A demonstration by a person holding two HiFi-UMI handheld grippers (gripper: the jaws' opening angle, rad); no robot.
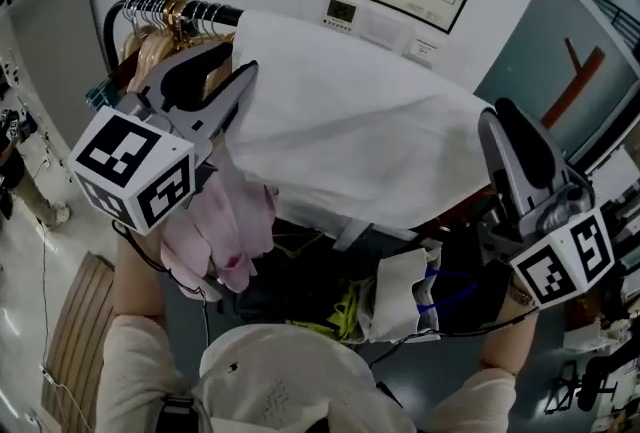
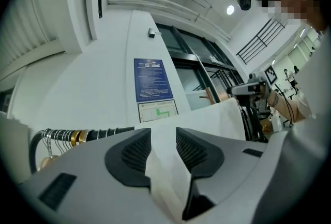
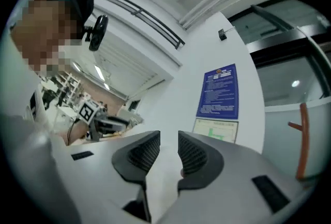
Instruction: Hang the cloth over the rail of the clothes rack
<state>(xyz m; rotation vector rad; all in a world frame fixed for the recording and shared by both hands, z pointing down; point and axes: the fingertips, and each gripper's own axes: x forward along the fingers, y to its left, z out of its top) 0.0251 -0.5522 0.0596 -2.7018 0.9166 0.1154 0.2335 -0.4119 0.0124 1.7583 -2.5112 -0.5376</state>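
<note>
one cloth fold point(image 2: 164, 179) between left gripper's point(image 2: 162, 139) parted jaws

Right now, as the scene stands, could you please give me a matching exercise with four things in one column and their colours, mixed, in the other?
Things:
1. cloth draped over the rack
2. hanging garment below it
3. wall notice
4. rail

Colours:
a. blue
b. white
c. black
d. pink

Right pairs: 1-b, 2-d, 3-a, 4-c
</note>
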